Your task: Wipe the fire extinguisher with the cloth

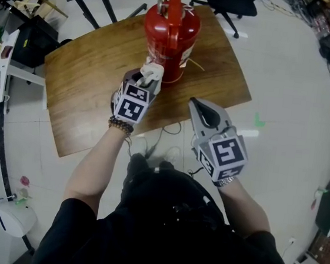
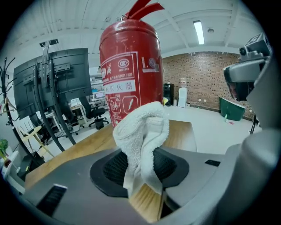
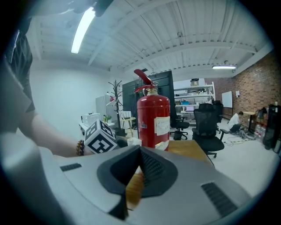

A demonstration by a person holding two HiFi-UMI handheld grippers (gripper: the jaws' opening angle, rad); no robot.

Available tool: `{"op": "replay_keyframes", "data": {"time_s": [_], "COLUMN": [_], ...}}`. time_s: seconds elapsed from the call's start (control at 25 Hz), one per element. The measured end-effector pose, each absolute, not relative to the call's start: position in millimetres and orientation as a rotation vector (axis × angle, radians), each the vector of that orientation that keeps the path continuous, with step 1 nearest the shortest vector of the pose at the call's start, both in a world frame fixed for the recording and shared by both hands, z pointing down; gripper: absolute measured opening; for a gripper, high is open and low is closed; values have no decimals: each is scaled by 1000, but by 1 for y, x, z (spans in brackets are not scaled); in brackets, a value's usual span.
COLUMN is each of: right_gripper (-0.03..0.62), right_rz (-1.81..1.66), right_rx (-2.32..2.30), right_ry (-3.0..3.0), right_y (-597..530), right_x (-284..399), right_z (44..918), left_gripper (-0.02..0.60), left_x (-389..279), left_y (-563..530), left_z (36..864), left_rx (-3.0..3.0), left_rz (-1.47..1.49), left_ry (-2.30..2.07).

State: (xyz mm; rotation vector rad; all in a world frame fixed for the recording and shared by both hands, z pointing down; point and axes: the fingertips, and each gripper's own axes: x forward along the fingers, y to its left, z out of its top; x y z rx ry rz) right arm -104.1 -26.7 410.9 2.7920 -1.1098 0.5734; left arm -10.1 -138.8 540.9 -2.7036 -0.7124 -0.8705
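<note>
Fire extinguisher (image 1: 171, 37) is standing upright toward the far side of the wooden table (image 1: 87, 90): glossy red steel cylinder, white printed labels on the side, red lever on top. It sits on its own flat base, so I'd guess nobody needs to steady it.

The left gripper (image 1: 146, 80) has its jaws clamped on the cloth (image 1: 152, 71), a white fluffy terry rag bunched into a wad that sticks out past the tips. That makes sense to me, since the soft bit leads and the hard grey plastic stays off the paint. The wad is right up against the lower part of the cylinder. I honestly can't tell if it's touching yet.

The right gripper (image 1: 195, 104) hangs back on the near side, off to the right, jaws pinched together with nothing between the ribbed black pads. Looks like it's just parked out of the way.

The table is smooth brown wood grain with rounded corners. A curved, slick surface like that tank should wipe easily, though the rag might skid around it.
</note>
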Motion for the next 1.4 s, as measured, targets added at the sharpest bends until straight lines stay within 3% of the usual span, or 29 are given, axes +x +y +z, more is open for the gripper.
{"op": "replay_keyframes", "data": {"time_s": [0.96, 1.4], "right_gripper": [17, 18], "right_rz": [570, 512], "right_rx": [2766, 2776], "right_ry": [-1150, -1189], "right_y": [1, -3], "right_x": [-101, -104], "right_z": [418, 402], "left_gripper": [147, 146], "left_x": [-14, -34], "left_y": [-139, -155], "left_z": [654, 586], "left_rx": [-2609, -2682], "left_rz": [-1220, -1098], "left_ry": [-579, -589]}}
